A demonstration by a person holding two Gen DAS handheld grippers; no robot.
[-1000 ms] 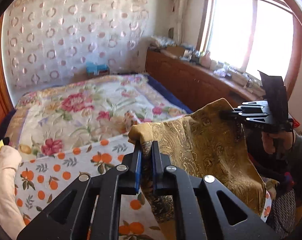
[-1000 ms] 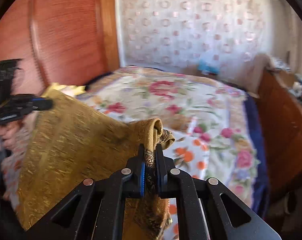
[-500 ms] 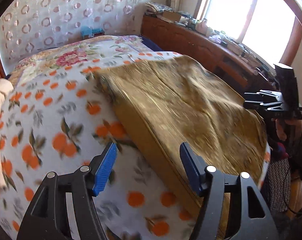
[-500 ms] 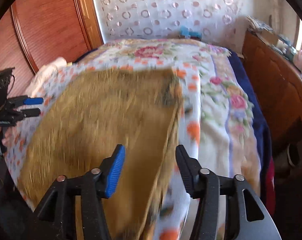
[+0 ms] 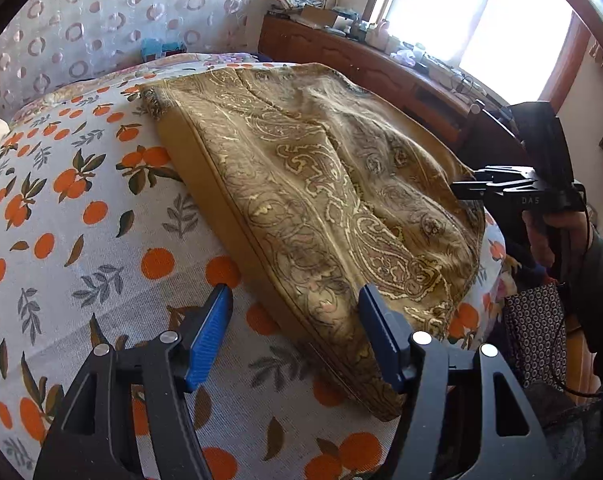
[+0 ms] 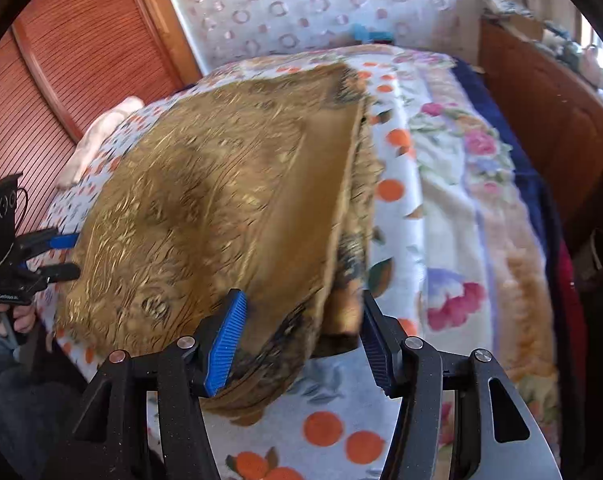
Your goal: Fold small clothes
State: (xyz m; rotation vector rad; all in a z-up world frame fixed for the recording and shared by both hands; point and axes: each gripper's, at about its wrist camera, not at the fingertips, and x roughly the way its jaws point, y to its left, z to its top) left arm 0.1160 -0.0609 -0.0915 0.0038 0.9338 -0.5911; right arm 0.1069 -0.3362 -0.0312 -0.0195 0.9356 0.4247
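Note:
A golden paisley cloth [image 5: 321, 184] lies spread on the orange-print bed sheet [image 5: 81, 240], doubled over with a plain mustard edge along its left side. My left gripper [image 5: 293, 300] hovers open just above the cloth's near edge, which runs between its blue pads without touching them. In the right wrist view the cloth [image 6: 205, 200] is blurred, and its near corner lies between the jaws of my open right gripper [image 6: 303, 300]. Each gripper shows in the other's view: the right gripper [image 5: 461, 190] at the cloth's right side, the left gripper [image 6: 67, 256] at its left side.
A cream garment [image 6: 101, 132] lies by the wooden headboard [image 6: 73, 80]. A floral blanket [image 6: 461, 184] covers the far side of the bed. A cluttered wooden sideboard [image 5: 341, 56] runs under the window. A dotted bag [image 5: 537, 332] hangs beside the bed, below a person's hand [image 5: 557, 232].
Both grippers were shut on the cloth's corners and held it up. They came down toward the bed and opened, and the cloth now lies flat on the sheet.

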